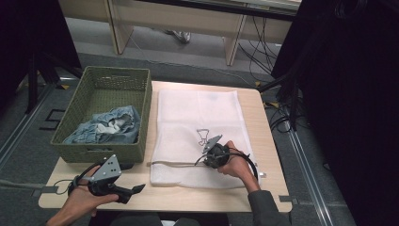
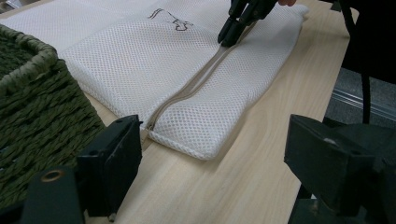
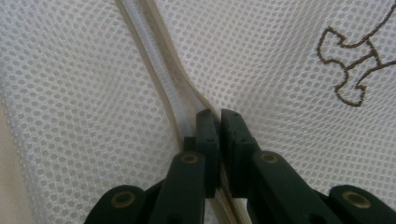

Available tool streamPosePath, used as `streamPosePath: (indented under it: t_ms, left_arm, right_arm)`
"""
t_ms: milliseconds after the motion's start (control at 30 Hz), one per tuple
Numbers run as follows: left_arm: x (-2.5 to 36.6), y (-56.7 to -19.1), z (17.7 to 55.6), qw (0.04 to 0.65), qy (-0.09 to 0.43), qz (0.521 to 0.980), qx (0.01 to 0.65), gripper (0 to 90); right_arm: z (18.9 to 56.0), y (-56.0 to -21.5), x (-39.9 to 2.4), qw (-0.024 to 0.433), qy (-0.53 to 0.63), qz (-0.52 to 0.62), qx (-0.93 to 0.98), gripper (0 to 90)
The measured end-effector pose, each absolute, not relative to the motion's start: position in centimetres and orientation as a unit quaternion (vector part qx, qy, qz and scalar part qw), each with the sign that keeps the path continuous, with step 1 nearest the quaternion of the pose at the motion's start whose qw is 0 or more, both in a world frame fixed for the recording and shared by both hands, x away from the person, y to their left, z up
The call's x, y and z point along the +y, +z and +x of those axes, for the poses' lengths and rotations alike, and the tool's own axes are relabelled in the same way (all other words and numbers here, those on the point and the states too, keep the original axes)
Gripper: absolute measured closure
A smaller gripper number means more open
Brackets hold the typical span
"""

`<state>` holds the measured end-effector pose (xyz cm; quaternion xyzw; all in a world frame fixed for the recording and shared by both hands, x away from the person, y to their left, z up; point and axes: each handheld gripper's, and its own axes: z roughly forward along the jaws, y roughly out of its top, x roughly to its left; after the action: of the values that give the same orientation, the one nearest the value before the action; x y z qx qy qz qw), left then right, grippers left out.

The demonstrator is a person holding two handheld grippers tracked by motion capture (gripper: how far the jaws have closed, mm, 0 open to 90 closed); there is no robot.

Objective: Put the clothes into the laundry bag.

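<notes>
A white mesh laundry bag (image 1: 197,113) (image 2: 140,60) (image 3: 70,93) lies flat on the wooden table (image 1: 263,188). Its beige zipper (image 1: 174,164) (image 2: 196,81) (image 3: 163,70) runs along the near side. My right gripper (image 1: 206,161) (image 2: 229,39) (image 3: 219,119) points down onto that zipper, its jaws pressed together on it; whatever sits between the pads is hidden. My left gripper (image 1: 138,189) (image 2: 212,128) hovers over the table's front left, jaws wide apart and empty, short of the bag's zipper end.
A green woven basket (image 1: 108,75) (image 2: 28,60) stands left of the bag with folded denim (image 1: 106,125) inside. A dark embroidered figure (image 1: 203,136) (image 3: 355,70) marks the bag. Cables and desk legs lie beyond the table's far edge.
</notes>
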<state>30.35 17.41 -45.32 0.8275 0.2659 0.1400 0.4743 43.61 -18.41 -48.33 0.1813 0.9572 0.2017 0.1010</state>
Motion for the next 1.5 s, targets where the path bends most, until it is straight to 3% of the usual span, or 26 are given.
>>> streamPosePath:
  t_ms: [733, 1000, 1333, 1500]
  left_arm:
    - [17.7, -44.3, 30.5, 0.489, 0.161, 0.81, 0.281, 18.0]
    - [18.7, -41.7, 31.0, 0.487, 0.206, 0.798, 0.288, 16.7]
    - [22.3, -37.7, 35.1, 0.448, 0.255, 0.779, 0.358, 16.5]
    - [24.0, -36.6, 38.9, 0.385, 0.241, 0.814, 0.363, 15.7]
  right_arm:
    - [44.2, -42.7, -18.8, 0.172, 0.262, 0.185, 0.931, 87.6]
    - [45.6, -41.1, -18.7, 0.199, 0.29, 0.229, 0.908, 87.6]
    - [47.0, -40.9, -18.3, 0.207, 0.306, 0.238, 0.898, 87.7]
    - [46.9, -40.3, -18.5, 0.214, 0.313, 0.238, 0.894, 87.6]
